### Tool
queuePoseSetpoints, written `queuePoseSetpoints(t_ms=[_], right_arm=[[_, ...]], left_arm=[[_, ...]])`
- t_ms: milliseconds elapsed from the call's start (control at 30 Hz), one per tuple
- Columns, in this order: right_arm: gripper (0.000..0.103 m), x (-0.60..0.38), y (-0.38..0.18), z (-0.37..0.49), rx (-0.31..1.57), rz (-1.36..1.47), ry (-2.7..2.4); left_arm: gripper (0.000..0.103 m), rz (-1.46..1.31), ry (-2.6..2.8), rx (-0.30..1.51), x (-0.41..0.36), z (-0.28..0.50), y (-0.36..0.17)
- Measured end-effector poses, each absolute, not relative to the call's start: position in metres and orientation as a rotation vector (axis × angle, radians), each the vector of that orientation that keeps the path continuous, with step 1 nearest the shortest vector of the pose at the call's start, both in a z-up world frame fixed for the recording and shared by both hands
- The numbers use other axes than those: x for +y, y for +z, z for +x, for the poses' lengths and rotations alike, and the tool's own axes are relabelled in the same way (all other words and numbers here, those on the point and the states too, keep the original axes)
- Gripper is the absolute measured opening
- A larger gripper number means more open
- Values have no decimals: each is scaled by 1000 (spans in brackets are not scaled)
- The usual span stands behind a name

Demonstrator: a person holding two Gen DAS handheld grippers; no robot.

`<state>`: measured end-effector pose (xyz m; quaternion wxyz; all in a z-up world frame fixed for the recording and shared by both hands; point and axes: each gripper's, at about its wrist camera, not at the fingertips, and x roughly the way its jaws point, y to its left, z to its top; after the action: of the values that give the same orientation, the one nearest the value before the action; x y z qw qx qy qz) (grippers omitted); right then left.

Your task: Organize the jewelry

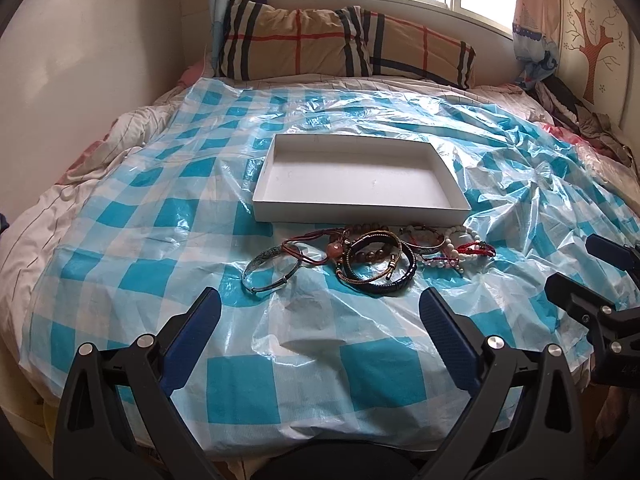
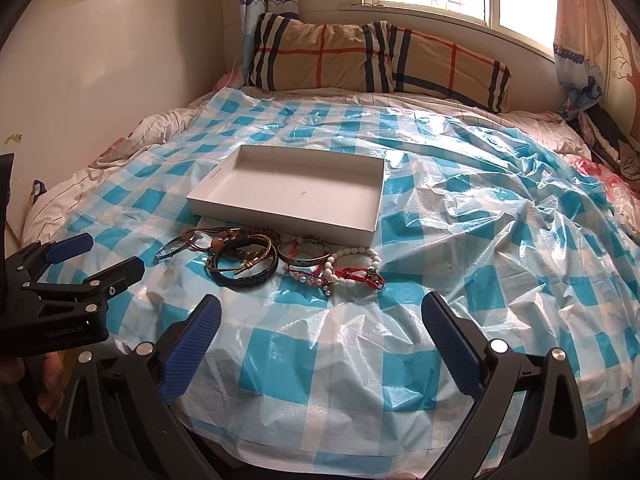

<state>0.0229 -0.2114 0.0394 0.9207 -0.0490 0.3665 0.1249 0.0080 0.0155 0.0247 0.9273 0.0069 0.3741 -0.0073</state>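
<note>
The left gripper (image 1: 320, 316) and right gripper (image 2: 320, 320) are hovering with fingers spread wide, grasping nothing. The heap of bracelets (image 1: 360, 258) is lying ahead of both, apart from the fingertips, on the checked plastic sheet (image 1: 160, 240), touching the white tray's (image 1: 360, 214) near edge.

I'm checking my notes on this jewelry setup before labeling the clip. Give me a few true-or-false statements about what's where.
1. The white tray holds no jewelry. True.
2. The silver bangle lies inside the tray. False: it lies on the checked plastic sheet, in front of the tray.
3. Both the left gripper and the right gripper are open. True.
4. The white bead bracelet is held by the right gripper. False: it rests on the sheet.
</note>
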Motion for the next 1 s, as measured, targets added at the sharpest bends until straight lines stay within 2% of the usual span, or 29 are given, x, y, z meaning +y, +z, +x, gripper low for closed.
queuePoseSetpoints(t_ms=[133,333,533,700,867,967,1000], right_arm=[[96,-213,32,43,766,-107,257],[96,-220,27,68,768,-102,269],[96,-220,18,86,788,-97,272],[96,-220,10,97,805,-95,276],[96,-220,5,105,812,-99,281],[96,-219,0,109,825,-101,291],[96,-218,-1,110,828,-101,295]], left_arm=[[94,45,-39,783,13,29,20],[75,151,-178,822,-4,61,3],[61,257,-348,855,-31,79,-21],[36,285,-441,913,-46,92,-40],[21,251,-473,989,-47,107,-57],[16,225,-488,1003,-45,109,-59],[10,217,-490,1004,-44,109,-58]])
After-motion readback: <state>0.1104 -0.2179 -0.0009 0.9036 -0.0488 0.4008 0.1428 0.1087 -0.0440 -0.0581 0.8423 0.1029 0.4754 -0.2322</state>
